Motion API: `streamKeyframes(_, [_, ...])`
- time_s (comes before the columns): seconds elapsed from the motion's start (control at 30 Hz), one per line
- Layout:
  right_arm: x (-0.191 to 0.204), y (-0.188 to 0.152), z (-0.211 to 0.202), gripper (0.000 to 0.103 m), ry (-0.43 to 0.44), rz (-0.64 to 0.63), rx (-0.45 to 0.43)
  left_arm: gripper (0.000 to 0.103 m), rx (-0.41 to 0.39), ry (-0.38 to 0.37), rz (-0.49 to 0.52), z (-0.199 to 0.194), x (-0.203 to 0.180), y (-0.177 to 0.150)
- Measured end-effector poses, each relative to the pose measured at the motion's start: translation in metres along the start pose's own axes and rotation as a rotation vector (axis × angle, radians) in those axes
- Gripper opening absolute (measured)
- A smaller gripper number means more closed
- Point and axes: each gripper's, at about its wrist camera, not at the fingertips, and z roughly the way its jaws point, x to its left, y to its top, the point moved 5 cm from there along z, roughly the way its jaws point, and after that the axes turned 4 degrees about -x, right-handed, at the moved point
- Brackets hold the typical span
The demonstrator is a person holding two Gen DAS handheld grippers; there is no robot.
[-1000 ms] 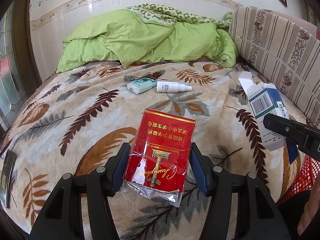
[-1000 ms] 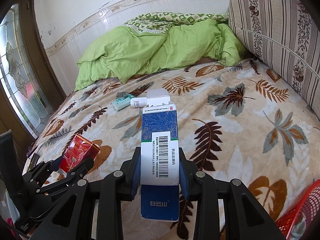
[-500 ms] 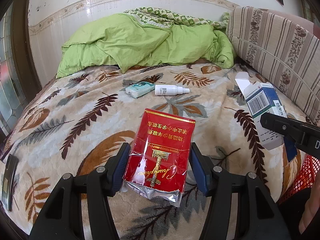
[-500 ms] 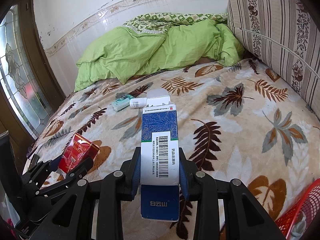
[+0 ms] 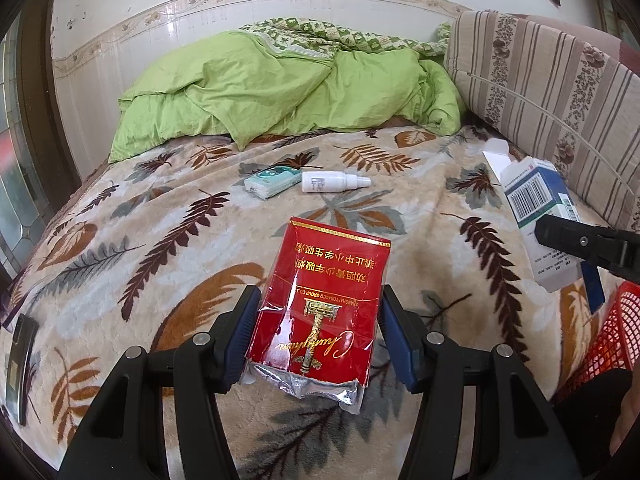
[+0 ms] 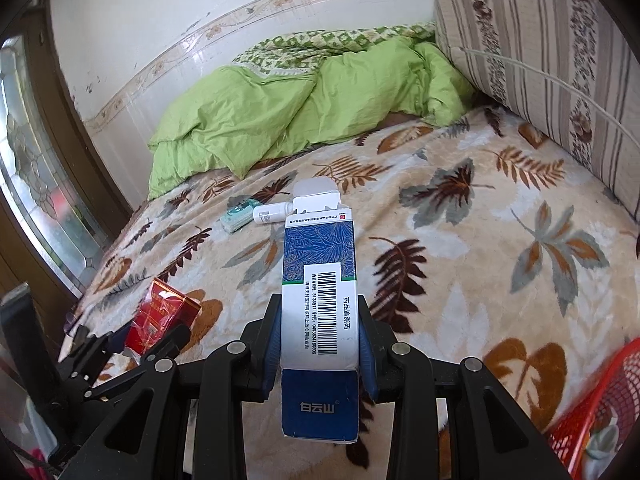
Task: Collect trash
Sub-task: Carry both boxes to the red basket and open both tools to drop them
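My left gripper (image 5: 316,316) is shut on a red cigarette pack (image 5: 324,300) and holds it above the leaf-patterned bed. My right gripper (image 6: 318,320) is shut on an open blue and white medicine box (image 6: 318,280). In the left wrist view that medicine box (image 5: 532,196) and a right finger (image 5: 580,244) show at the right. In the right wrist view the cigarette pack (image 6: 160,316) shows at the lower left, held in the left gripper. A white spray bottle (image 5: 332,181) and a teal tissue pack (image 5: 272,180) lie on the bed further back.
A red mesh basket (image 6: 600,412) sits at the bed's lower right edge, also in the left wrist view (image 5: 608,340). A green duvet (image 5: 280,88) is piled at the back. A striped cushion (image 5: 552,88) stands on the right. A dark phone (image 5: 18,364) lies at the left edge.
Both grippers keep hold of their items and have pulled back and up a little from the bed, so the bottle and tissue pack look slightly farther away.
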Motion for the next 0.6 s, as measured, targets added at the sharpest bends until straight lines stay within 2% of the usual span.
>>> streamKeyframes(0.17, [-0.042,-0.002,-0.055,0.035,-0.045,0.054,-0.036,0.058,-0.022,-0.114,0.043,-0.021,-0.035,0.009])
streamKeyframes(0.4, [-0.144,-0.016,-0.155,0.035,-0.217,0.196,-0.109,0.058,-0.003,-0.396,0.158,-0.054,-0.128,0.02])
streamKeyframes(0.6, [-0.212,-0.04,-0.207,0.035,-0.332,0.33,-0.126,0.058,0.055,-0.642,0.242,-0.082,-0.227,0.018])
